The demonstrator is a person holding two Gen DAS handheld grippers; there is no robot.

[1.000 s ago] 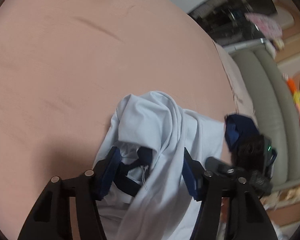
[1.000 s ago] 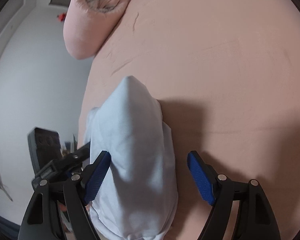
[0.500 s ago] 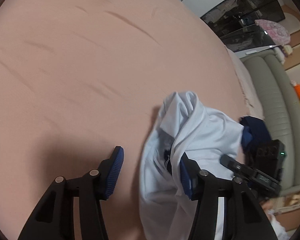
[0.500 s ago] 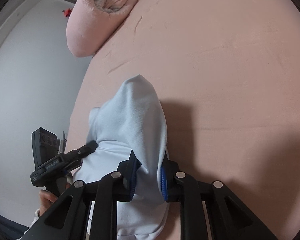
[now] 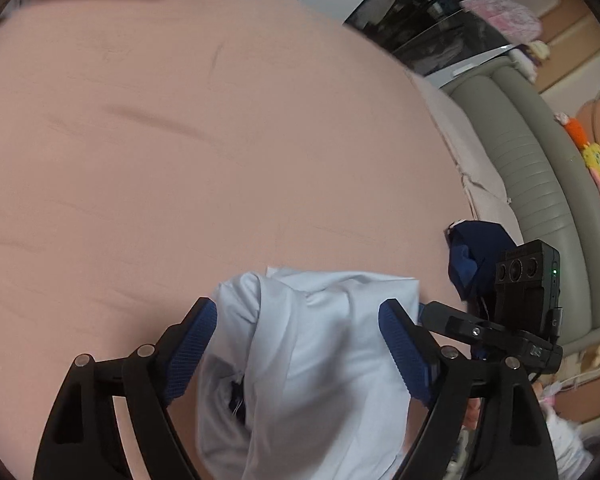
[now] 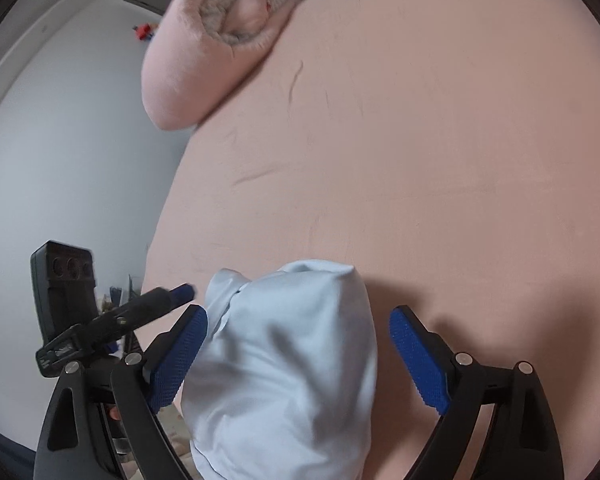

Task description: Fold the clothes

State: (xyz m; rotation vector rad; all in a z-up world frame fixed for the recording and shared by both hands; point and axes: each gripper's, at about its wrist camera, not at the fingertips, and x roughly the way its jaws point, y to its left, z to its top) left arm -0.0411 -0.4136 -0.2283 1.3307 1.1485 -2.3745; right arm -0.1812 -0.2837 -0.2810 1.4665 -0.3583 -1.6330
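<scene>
Pale-blue cloth, left wrist view: the shirt [image 5: 320, 360] is seen bunched into a loose mound on the pink bed [image 5: 180, 140], near its lower edge; no flat, squared fold is visible.
Left gripper [image 5: 298, 350]: jaws are spread wide and have just been opening; the shirt lies between them, but the blue pads [image 5: 190, 350] are not seen to press on it, so it is read as released.
Dark detail: a dark patch [image 5: 236, 394] is noted inside a crease of the shirt; what it is cannot be told.
Second garment: a navy cloth [image 5: 474, 254] is seen crumpled beside the shirt, at the bed's edge, apparently untouched.
Surroundings: a grey-green sofa [image 5: 540, 200] is seen beyond the bed.

Pale-blue cloth, right wrist view: the same shirt [image 6: 284, 364] is seen as a rounded hump on the bed [image 6: 420, 140], with a knotted-looking tuck at its upper left.
Right gripper [image 6: 298, 354]: jaws stand wide apart and have just been opening; the cloth is between them, near the left pad [image 6: 176, 356], but is not clamped.
Other gripper: the left tool [image 6: 100, 320] is seen just beside the shirt.
Bedding: a rolled pink quilt [image 6: 212, 40] lies well apart at the far corner.

Progress (judged): the shirt is gathered and set down, not yet neatly folded; flattening and tidy folds are judged to remain, and the navy cloth is left to do.
</scene>
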